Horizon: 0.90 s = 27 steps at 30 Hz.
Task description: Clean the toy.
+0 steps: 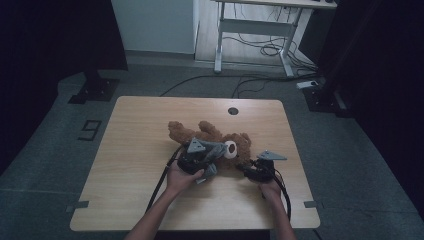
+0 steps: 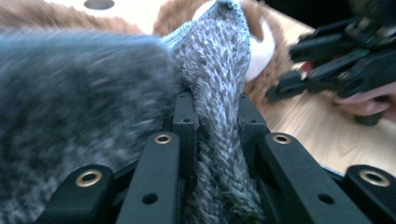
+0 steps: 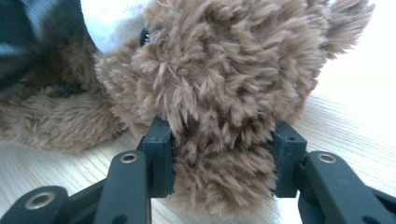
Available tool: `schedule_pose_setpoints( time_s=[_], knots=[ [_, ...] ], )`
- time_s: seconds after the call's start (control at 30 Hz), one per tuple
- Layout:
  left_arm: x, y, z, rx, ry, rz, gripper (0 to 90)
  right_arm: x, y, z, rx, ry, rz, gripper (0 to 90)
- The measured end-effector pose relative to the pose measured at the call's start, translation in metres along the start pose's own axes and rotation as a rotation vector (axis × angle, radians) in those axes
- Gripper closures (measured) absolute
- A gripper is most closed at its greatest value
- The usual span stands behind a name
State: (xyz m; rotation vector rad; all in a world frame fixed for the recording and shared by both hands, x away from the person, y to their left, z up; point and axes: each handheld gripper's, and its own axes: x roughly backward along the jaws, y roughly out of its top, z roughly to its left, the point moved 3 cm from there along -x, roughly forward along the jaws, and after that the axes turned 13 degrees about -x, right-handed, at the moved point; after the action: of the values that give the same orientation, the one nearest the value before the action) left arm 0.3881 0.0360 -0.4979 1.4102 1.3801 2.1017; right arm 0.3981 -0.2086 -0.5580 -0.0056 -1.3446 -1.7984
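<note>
1. A brown teddy bear (image 1: 220, 137) lies on the wooden table (image 1: 130, 150), a little right of the middle, with its legs pointing to the far left and its head (image 1: 239, 145) towards the right.
2. A grey knitted garment (image 1: 212, 152) covers the bear's middle, just left of its white muzzle (image 1: 230, 148).
3. The left gripper (image 1: 200, 159) sits at the near edge of the garment, held by the person's left hand (image 1: 181, 178), which comes in from the near side.
4. In the left gripper view, the left gripper (image 2: 215, 119) has its two black jaws clamped on a fold of the grey knit (image 2: 219, 93), which is squeezed narrow between the pads and bulges out above them.
5. The same view shows the rest of the knit as a blurred grey mass on the left, and the bear's brown fur and white muzzle (image 2: 259, 51) beyond it.
6. The right gripper (image 1: 252, 167) lies just near and right of the bear's head, held by the right hand (image 1: 270, 189).
7. In the right gripper view, the right gripper (image 3: 223, 154) is closed on a tuft of the bear's head (image 3: 224, 93); fur presses against both pads and fills the gap between them.
8. One black eye (image 3: 144, 35) shows high on the left of that view, beside the white muzzle.
9. The two grippers are near each other, with the bear's head between them.
10. A round hole (image 1: 233, 111) sits in the table at the far side, beyond the bear.
</note>
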Motion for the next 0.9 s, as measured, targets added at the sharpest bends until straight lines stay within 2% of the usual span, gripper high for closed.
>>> schedule_pose_setpoints(
  time_s=[0.13,0.2,0.3,0.4,0.53,0.63,0.67,0.7,0.77,0.8,0.83,0.9],
  knots=[
    [-0.006,-0.008,-0.002,0.014,-0.007,0.0,74.8,0.0,0.0,0.0,0.002,-0.002,0.006,53.4],
    [-0.008,-0.014,-0.002,0.02,-0.032,0.003,75.0,0.0,-0.001,0.0,0.006,-0.002,0.011,53.5],
    [-0.007,-0.017,-0.001,0.031,-0.045,0.001,75.2,0.0,-0.001,-0.001,0.012,-0.001,0.018,53.5],
    [-0.008,-0.026,-0.005,0.032,-0.057,0.024,75.3,0.0,-0.002,-0.001,0.01,0.0,0.021,53.5],
    [-0.005,-0.033,-0.006,0.039,-0.06,0.03,75.3,0.0,-0.002,-0.001,0.008,0.002,0.022,53.9],
    [0.001,-0.033,-0.005,0.036,-0.049,0.024,75.1,0.0,-0.002,-0.001,0.008,0.001,0.02,54.8],
    [0.009,-0.033,-0.002,0.034,-0.019,0.013,75.0,0.001,-0.001,-0.002,0.008,0.006,0.018,56.2],
    [0.009,-0.033,-0.002,0.034,-0.019,0.013,75.1,0.001,-0.001,-0.002,0.008,0.006,0.018,56.2],
    [0.017,-0.034,0.003,0.029,0.014,0.003,75.1,0.001,-0.001,-0.004,0.004,0.022,0.017,57.2],
    [0.026,-0.037,0.009,0.04,0.038,-0.008,75.2,0.001,-0.001,-0.004,0.004,0.024,0.019,57.3],
    [0.026,-0.037,0.009,0.04,0.038,-0.008,75.2,0.001,-0.001,-0.004,0.004,0.024,0.019,57.3],
    [0.037,-0.043,0.017,0.053,0.064,-0.015,75.2,0.001,-0.001,-0.004,0.005,0.025,0.019,57.4]
  ],
)
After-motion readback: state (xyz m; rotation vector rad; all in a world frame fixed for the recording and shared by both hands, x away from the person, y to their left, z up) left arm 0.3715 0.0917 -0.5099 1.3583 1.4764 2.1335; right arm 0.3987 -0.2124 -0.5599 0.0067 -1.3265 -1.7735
